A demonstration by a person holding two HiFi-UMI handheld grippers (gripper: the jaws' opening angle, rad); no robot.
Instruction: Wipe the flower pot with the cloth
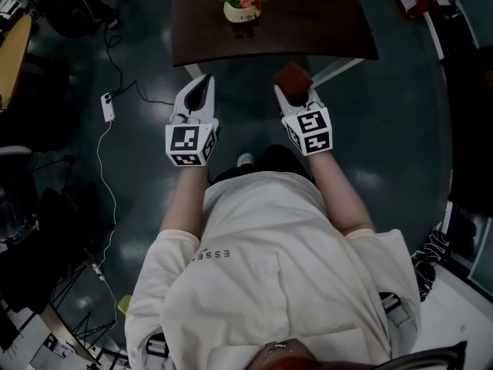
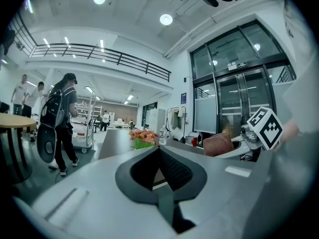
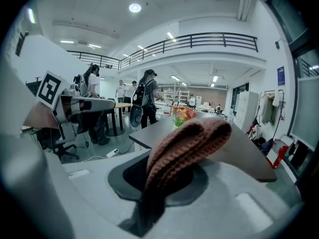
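Note:
A white flower pot (image 1: 240,11) with red and yellow flowers stands on the dark brown table (image 1: 308,29) ahead of me; it shows small in the left gripper view (image 2: 142,139) and the right gripper view (image 3: 183,116). My right gripper (image 1: 295,89) is shut on a folded reddish-brown knitted cloth (image 1: 293,76), which bulges up between its jaws (image 3: 187,146). My left gripper (image 1: 199,92) is shut with nothing in it; its jaws meet (image 2: 160,156). Both grippers hang over the floor just short of the table's near edge.
A white power strip (image 1: 108,106) and its cable lie on the dark floor at the left. Black bags and chairs stand at the far left. In the gripper views several people stand by round tables and a cart further back in the hall.

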